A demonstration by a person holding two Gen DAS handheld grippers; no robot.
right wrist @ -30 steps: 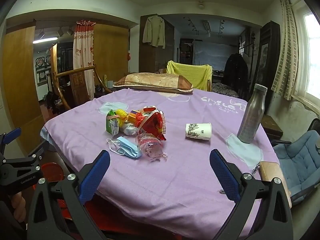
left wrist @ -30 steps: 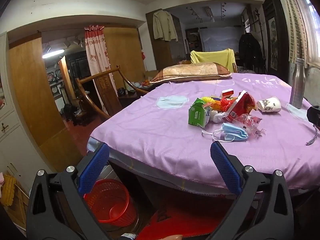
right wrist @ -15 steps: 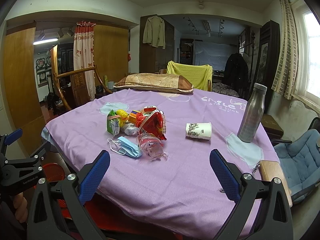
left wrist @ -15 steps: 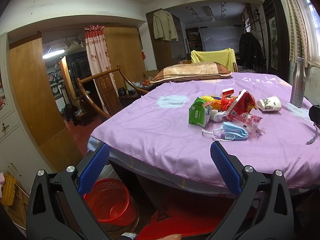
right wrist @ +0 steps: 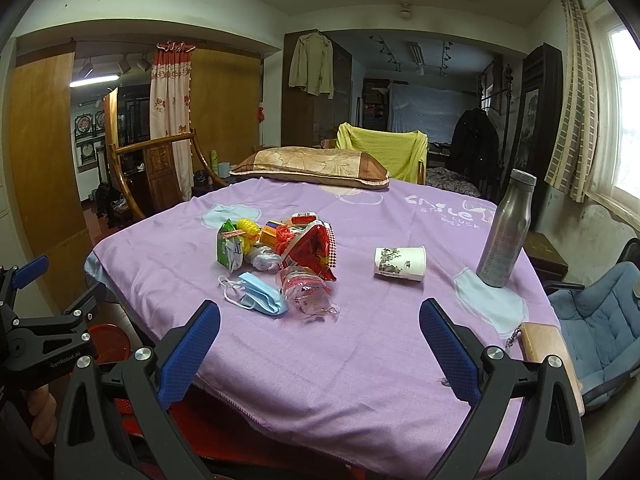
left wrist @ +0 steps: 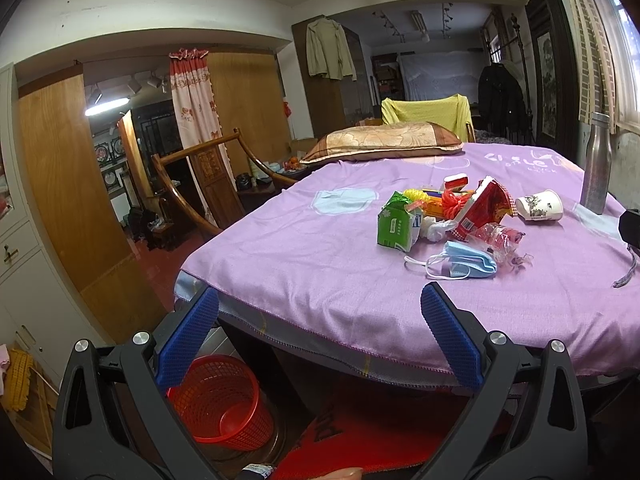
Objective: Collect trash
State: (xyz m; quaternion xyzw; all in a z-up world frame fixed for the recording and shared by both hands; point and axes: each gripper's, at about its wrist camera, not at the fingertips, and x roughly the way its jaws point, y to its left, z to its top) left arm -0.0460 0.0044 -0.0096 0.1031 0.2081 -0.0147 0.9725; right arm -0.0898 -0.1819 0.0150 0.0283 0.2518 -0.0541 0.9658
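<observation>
A heap of trash lies on the purple tablecloth (right wrist: 360, 344): a green carton (right wrist: 229, 250), a red snack bag (right wrist: 314, 254), a crumpled clear wrapper (right wrist: 306, 294), a blue face mask (right wrist: 260, 300) and yellow and orange bits. The same carton (left wrist: 396, 226) and mask (left wrist: 466, 266) show in the left wrist view. A paper cup (right wrist: 400, 265) lies on its side to the right. A red mesh basket (left wrist: 220, 400) stands on the floor under the table edge. My left gripper (left wrist: 318, 338) is open, low before the table edge. My right gripper (right wrist: 320, 346) is open over the near cloth, short of the heap.
A steel bottle (right wrist: 506, 230) stands at the right of the table, a pillow (right wrist: 312, 164) at its far end. A wooden block (right wrist: 548, 350) with a keychain lies on the near right corner. A blue cushioned chair (right wrist: 604, 320) is to the right, a wooden chair (left wrist: 204, 184) to the left.
Both views have shifted slightly; the right gripper has edged a little closer to the heap. Nothing on the table has moved and both grippers stay open.
</observation>
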